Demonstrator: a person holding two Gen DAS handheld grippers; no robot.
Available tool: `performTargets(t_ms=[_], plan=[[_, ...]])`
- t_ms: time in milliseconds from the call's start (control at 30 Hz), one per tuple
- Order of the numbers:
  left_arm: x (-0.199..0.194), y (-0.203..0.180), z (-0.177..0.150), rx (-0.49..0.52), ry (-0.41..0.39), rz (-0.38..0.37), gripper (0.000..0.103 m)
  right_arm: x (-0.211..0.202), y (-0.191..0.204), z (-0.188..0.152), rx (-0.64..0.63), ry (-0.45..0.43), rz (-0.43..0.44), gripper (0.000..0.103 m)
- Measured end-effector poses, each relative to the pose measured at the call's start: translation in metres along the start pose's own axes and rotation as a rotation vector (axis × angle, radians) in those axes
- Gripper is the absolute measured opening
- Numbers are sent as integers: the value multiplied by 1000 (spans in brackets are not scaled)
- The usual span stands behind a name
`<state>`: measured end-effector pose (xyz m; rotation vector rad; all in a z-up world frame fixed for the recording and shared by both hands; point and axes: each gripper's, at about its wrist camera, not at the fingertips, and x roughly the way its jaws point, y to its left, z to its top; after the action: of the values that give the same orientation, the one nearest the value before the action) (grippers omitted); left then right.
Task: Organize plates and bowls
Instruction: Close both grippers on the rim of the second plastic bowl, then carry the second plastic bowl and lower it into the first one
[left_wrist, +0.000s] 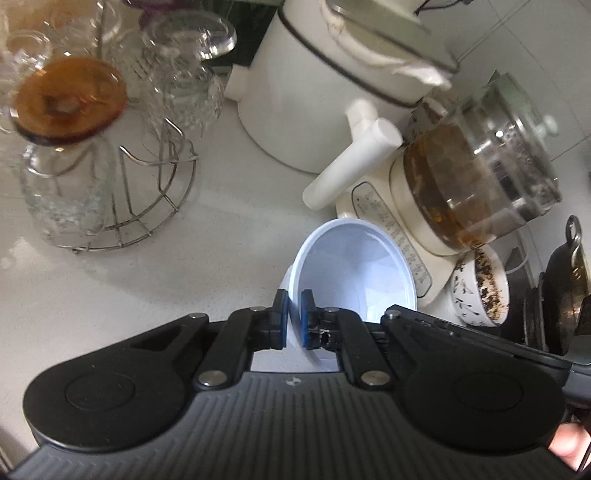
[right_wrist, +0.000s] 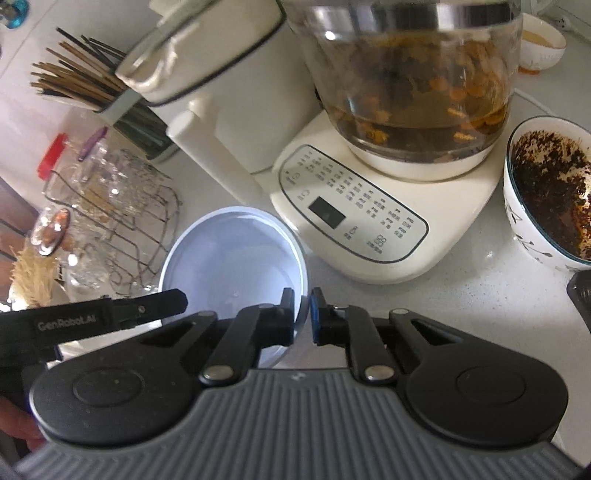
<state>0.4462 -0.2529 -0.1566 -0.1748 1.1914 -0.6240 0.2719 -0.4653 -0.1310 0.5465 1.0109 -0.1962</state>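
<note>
Surface: pale speckled countertop (right_wrist: 461, 295), crowded with kitchen appliances.
Left gripper (left_wrist: 294, 319): jaws nearly closed, pinching the rim of the white bowl (left_wrist: 354, 266) between the blue pads (left_wrist: 306, 317); one pad inside the wall, one outside.
Right gripper (right_wrist: 303, 317): jaws nearly closed on the same white bowl (right_wrist: 232, 254), gripping its rim on the near right side.
Bowl position: directly ahead of both sets of fingertips, tilted in the left wrist view, apparently empty.
Ahead of the fingers: kettle base (right_wrist: 354, 221) with glass pot (right_wrist: 402, 74), just beyond the bowl.
Right of the fingers: soiled patterned bowl (right_wrist: 546, 192), near the kettle base.
Left of the fingers: wire rack (left_wrist: 147, 199) with glassware, well apart.
Procedure: keep both grips even, level the rim, and move the bowl clear of the kettle base before any turn.
Caution: a thin rim can slip from the pads; avoid twisting one gripper against the other.
</note>
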Motion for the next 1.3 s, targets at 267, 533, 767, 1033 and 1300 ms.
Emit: performTargets(t_ms=[267, 533, 767, 1033, 1300], plan=[[-47, -2, -6, 3, -40, 4, 8, -31, 21, -6, -19, -55, 49, 11], [-90, 6, -19, 3, -85, 9, 8, -57, 46, -16, -46, -84, 90, 11], [-127, 23, -33, -13, -137, 19, 8, -70, 73, -26, -84, -99, 124, 11], [-166, 56, -57, -55, -196, 41, 8, -70, 113, -50, -169, -103, 153, 11], [-177, 91, -86, -118, -176, 64, 8, -58, 137, -79, -188, -44, 141, 11]])
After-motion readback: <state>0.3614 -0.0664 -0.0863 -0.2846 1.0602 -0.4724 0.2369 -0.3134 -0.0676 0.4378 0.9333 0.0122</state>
